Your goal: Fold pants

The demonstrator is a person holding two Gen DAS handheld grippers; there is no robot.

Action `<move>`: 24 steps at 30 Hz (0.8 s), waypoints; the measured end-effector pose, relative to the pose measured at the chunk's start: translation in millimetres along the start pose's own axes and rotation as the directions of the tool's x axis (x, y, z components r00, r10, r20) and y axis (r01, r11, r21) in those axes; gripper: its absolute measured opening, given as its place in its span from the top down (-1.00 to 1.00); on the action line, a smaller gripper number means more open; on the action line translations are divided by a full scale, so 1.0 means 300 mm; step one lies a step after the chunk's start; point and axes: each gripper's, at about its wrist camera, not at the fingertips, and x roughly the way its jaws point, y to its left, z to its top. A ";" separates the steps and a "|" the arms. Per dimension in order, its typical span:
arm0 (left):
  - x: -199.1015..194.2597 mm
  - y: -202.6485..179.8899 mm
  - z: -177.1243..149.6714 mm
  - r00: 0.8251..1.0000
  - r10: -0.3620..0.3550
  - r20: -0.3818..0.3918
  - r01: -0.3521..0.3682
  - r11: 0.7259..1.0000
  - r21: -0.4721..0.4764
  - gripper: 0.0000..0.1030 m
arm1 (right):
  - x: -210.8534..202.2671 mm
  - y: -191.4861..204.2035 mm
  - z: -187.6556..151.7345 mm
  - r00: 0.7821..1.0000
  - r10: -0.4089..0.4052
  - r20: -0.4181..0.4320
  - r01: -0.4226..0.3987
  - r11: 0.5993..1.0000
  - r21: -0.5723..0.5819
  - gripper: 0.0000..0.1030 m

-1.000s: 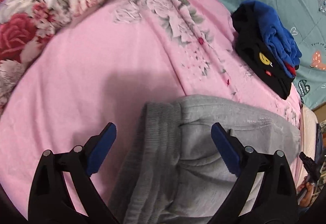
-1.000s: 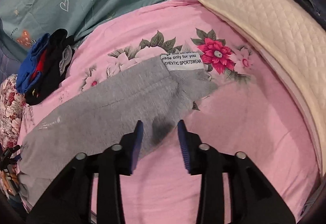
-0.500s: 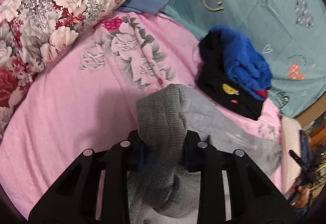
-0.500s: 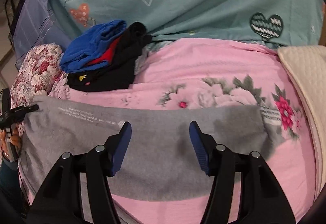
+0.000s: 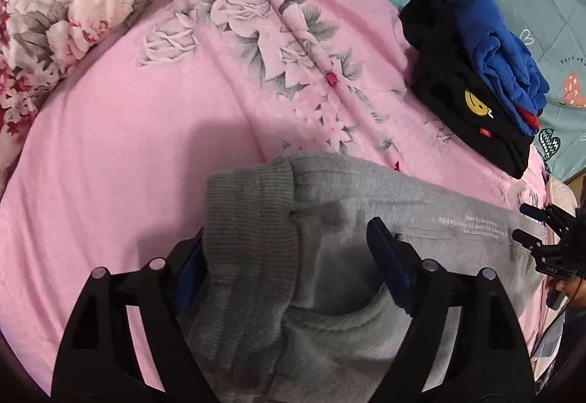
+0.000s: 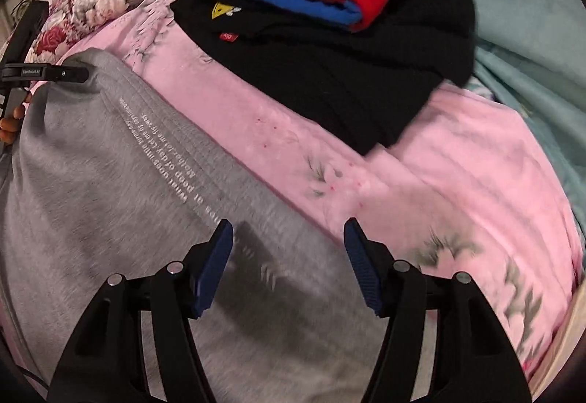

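Note:
Grey sweatpants (image 5: pixel 366 220) lie on the pink floral bedsheet (image 5: pixel 128 146), the ribbed band (image 5: pixel 249 227) folded over onto the grey fabric. My left gripper (image 5: pixel 285 256) is open and straddles that band, which drapes over and partly hides the left finger (image 5: pixel 186 267). In the right wrist view the pants (image 6: pixel 110 183) show a line of white print. My right gripper (image 6: pixel 287 234) hovers open over their edge, holding nothing. The right gripper (image 5: pixel 542 242) also shows at the left wrist view's right edge.
A stack of folded clothes (image 6: pixel 329 37), black below and blue and red on top, sits on the sheet just beyond the pants. A floral pillow (image 5: pixel 73 0) lies at the upper left. A teal quilt (image 6: pixel 531 37) with hearts borders the far side.
My left gripper was shut on the ribbed band half a second ago and is now open, with the band lying on the pants. My right gripper has opened wider and moved closer to the clothes stack.

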 end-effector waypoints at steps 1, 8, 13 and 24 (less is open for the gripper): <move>0.007 -0.009 0.005 1.000 0.007 0.006 -0.007 1.000 0.004 -0.61 | 0.016 0.000 0.006 1.000 0.015 -0.020 -0.016 1.000 -0.003 -0.19; -0.066 -0.048 0.015 0.997 -0.020 0.081 0.017 0.999 0.038 0.34 | -0.134 0.054 0.038 0.998 -0.050 0.033 0.054 0.993 -0.106 0.81; -0.079 -0.074 0.032 0.991 -0.013 0.135 0.011 1.000 0.021 0.32 | -0.191 -0.042 0.072 0.987 -0.110 0.120 0.102 0.992 0.070 1.00; 0.031 0.009 0.045 0.998 -0.009 0.056 0.015 0.993 -0.115 -0.69 | 0.015 0.004 0.070 0.996 0.076 -0.046 -0.077 0.996 -0.039 0.14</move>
